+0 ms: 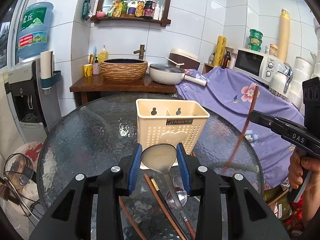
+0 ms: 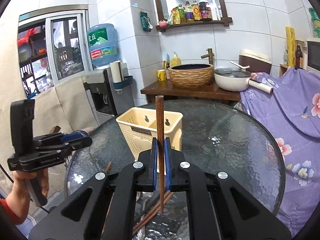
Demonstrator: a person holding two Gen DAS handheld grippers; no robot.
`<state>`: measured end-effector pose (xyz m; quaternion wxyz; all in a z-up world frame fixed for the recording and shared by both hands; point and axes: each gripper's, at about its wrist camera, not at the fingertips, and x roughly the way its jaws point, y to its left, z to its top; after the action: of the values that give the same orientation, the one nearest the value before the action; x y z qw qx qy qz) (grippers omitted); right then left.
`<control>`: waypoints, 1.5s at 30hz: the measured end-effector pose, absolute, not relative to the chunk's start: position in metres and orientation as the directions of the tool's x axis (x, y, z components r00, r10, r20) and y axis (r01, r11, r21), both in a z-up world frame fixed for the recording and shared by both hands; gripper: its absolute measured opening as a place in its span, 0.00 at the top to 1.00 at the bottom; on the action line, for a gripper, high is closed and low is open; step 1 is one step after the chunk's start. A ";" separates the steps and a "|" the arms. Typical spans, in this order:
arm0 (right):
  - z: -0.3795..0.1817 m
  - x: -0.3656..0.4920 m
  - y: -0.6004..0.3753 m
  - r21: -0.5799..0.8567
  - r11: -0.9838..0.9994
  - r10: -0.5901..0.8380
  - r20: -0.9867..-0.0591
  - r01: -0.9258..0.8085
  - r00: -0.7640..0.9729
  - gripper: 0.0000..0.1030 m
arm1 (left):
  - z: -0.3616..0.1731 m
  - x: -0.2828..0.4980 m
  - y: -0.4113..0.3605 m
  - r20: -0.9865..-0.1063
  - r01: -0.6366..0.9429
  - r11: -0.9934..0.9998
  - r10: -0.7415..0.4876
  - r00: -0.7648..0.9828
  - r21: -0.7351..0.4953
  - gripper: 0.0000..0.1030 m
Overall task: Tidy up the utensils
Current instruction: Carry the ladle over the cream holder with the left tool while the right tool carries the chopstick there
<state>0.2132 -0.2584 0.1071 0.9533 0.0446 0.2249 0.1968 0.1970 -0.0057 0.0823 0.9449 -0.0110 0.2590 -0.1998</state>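
A cream two-compartment utensil holder (image 1: pixel 170 124) stands on the round glass table (image 1: pixel 90 132); it also shows in the right wrist view (image 2: pixel 140 124). My left gripper (image 1: pixel 159 156) is shut on the bowl of a metal ladle (image 1: pixel 158 157), just in front of the holder. My right gripper (image 2: pixel 160 146) is shut on a brown wooden chopstick (image 2: pixel 159 120), held upright above the table right of the holder; it shows blurred in the left wrist view (image 1: pixel 243 132). More chopsticks (image 1: pixel 160 200) and a spoon (image 1: pixel 179 198) lie on the glass near me.
A purple floral cloth (image 1: pixel 230 92) covers the counter to the right, with a microwave (image 1: pixel 254 64) on it. Behind the table stand a wooden stand with a woven basin (image 1: pixel 124 70) and a white pot (image 1: pixel 166 74). A water dispenser (image 1: pixel 26 92) is at the left.
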 end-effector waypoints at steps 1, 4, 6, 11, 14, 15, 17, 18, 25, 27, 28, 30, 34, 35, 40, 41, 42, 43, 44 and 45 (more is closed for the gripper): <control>0.112 0.214 -0.257 0.178 0.915 0.403 -0.406 -0.362 0.820 0.93 | 0.085 0.197 -0.006 -0.481 0.374 0.919 -0.385 0.787 -0.123 0.66; 0.126 0.217 -0.253 0.180 0.908 0.419 -0.390 -0.378 0.820 0.94 | 0.099 0.201 -0.006 -0.464 0.386 0.914 -0.398 0.791 -0.127 0.66; 0.136 0.220 -0.249 0.182 0.899 0.438 -0.383 -0.398 0.813 0.95 | 0.110 0.206 -0.005 -0.460 0.395 0.909 -0.411 0.787 -0.136 0.66; 0.153 0.232 -0.240 0.157 0.901 0.434 -0.387 -0.405 0.814 0.96 | 0.131 0.219 -0.003 -0.441 0.384 0.914 -0.402 0.802 -0.135 0.66; 0.142 0.243 -0.244 0.166 0.915 0.403 -0.401 -0.367 0.823 0.95 | 0.134 0.222 -0.001 -0.440 0.374 0.918 -0.393 0.808 -0.133 0.66; 0.138 0.249 -0.246 0.174 0.920 0.392 -0.408 -0.351 0.825 0.85 | 0.132 0.223 -0.001 -0.442 0.374 0.917 -0.395 0.805 -0.139 0.66; 0.120 0.263 -0.260 0.199 0.941 0.334 -0.435 -0.273 0.836 0.49 | 0.129 0.224 -0.001 -0.448 0.370 0.919 -0.391 0.804 -0.139 0.66; 0.107 0.273 -0.270 0.229 0.948 0.308 -0.463 -0.223 0.831 0.47 | 0.127 0.224 -0.002 -0.453 0.371 0.918 -0.392 0.800 -0.139 0.66; 0.023 0.330 -0.298 0.207 0.976 0.192 -0.678 -0.066 0.709 0.60 | 0.120 0.222 -0.003 -0.467 0.374 0.919 -0.389 0.795 -0.129 0.66; 0.008 0.346 -0.296 0.150 0.987 0.146 -0.705 -0.056 0.694 0.60 | 0.119 0.221 -0.003 -0.467 0.374 0.918 -0.389 0.794 -0.130 0.66; 0.003 0.352 -0.297 0.115 0.993 0.107 -0.713 -0.034 0.693 0.60 | 0.119 0.221 -0.003 -0.468 0.373 0.919 -0.388 0.794 -0.130 0.66; -0.010 0.372 -0.305 0.105 0.994 0.070 -0.743 0.013 0.666 0.60 | 0.118 0.220 -0.003 -0.470 0.371 0.920 -0.385 0.794 -0.127 0.66; -0.032 0.405 -0.324 0.103 0.991 0.030 -0.791 0.084 0.611 0.62 | 0.117 0.219 -0.001 -0.477 0.365 0.923 -0.375 0.795 -0.119 0.66; -0.035 0.412 -0.325 0.081 0.993 0.014 -0.799 0.084 0.601 0.65 | 0.117 0.219 0.000 -0.477 0.364 0.924 -0.374 0.795 -0.119 0.66; -0.043 0.439 -0.333 0.068 0.991 -0.007 -0.827 0.112 0.562 0.69 | 0.118 0.221 0.006 -0.477 0.361 0.923 -0.378 0.793 -0.132 0.66; -0.043 0.444 -0.335 0.048 0.992 -0.026 -0.829 0.117 0.558 0.70 | 0.119 0.221 0.006 -0.476 0.361 0.923 -0.379 0.794 -0.132 0.66; -0.043 0.447 -0.336 0.042 0.992 -0.033 -0.830 0.121 0.558 0.70 | 0.119 0.220 0.007 -0.475 0.362 0.923 -0.378 0.795 -0.130 0.66; -0.044 0.449 -0.337 0.049 0.992 -0.025 -0.829 0.117 0.558 0.70 | 0.119 0.220 0.007 -0.474 0.362 0.924 -0.377 0.796 -0.127 0.66; -0.042 0.451 -0.336 0.056 0.992 -0.015 -0.830 0.110 0.558 0.73 | 0.119 0.220 0.007 -0.474 0.362 0.924 -0.376 0.796 -0.126 0.66; -0.042 0.454 -0.337 0.047 0.993 -0.019 -0.831 0.104 0.556 0.79 | 0.119 0.220 0.007 -0.474 0.362 0.924 -0.377 0.796 -0.126 0.66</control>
<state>0.4541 -0.3371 -0.0421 0.8809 0.0453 0.4699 -0.0349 0.2197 0.0072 0.1188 0.9475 -0.0144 0.2531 -0.1950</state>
